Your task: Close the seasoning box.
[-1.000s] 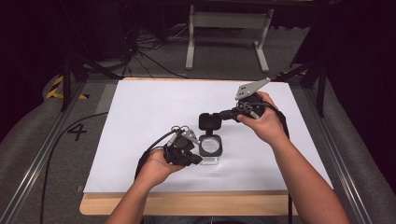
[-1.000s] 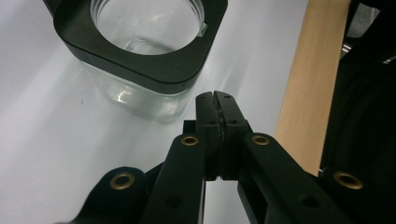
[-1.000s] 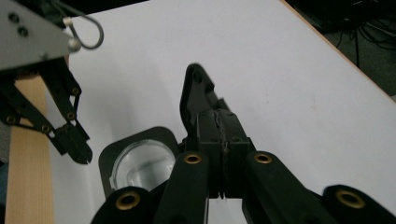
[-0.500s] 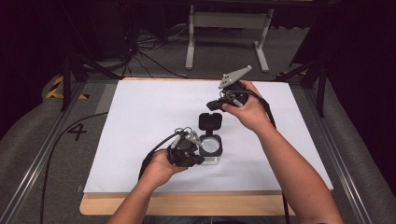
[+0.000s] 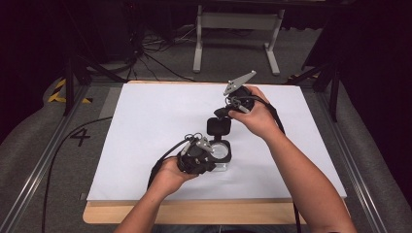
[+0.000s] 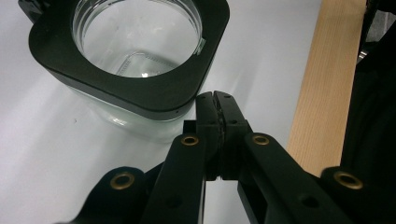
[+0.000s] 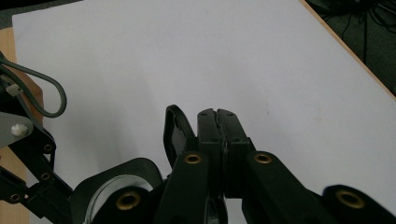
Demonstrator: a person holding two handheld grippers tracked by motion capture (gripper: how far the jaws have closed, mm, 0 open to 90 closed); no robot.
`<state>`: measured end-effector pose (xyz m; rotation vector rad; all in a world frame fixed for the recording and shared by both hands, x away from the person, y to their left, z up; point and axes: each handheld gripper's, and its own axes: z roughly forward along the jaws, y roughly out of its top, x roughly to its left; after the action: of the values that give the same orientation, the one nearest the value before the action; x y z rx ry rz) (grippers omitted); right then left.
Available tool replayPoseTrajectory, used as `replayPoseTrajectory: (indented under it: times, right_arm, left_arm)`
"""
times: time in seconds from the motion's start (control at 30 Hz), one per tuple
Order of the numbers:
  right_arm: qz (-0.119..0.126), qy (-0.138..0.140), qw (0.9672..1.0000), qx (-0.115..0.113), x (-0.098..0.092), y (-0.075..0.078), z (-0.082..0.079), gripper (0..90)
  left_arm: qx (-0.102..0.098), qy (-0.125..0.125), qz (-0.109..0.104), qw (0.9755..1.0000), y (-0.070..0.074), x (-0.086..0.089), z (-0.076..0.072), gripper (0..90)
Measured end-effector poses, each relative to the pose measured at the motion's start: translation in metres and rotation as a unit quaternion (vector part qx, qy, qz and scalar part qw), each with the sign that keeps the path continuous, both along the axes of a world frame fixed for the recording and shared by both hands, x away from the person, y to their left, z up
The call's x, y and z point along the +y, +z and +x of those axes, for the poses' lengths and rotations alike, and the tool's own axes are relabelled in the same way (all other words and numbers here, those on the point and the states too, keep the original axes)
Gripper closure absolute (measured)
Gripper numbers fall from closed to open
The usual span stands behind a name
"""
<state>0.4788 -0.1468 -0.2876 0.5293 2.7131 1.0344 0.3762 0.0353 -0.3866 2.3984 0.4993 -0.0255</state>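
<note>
Apparently the black lid is held open by the closed right gripper; the jar, near the table's front edge, is steadied by the closed, empty left gripper; release seems next.

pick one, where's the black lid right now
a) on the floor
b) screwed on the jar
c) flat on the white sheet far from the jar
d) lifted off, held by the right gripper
d: the lid hangs from the right gripper above the sheet, and the jar mouth stands open.
</note>
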Motion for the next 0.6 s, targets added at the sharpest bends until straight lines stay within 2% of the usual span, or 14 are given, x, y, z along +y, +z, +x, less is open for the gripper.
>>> replayPoseTrajectory:
  times: [0.4, 0.6]
  right_arm:
    - [-0.005, 0.005, 1.0000, -0.007, -0.0002, 0.0037, -0.0071, 90.0]
    - [-0.001, 0.004, 1.0000, 0.004, -0.0018, 0.0046, -0.0081, 90.0]
  left_arm:
    - [0.001, 0.003, 0.002, 1.0000, 0.0000, -0.0015, -0.0007, 89.8]
    - [0.002, 0.005, 0.004, 1.0000, -0.0001, -0.0020, -0.0009, 89.8]
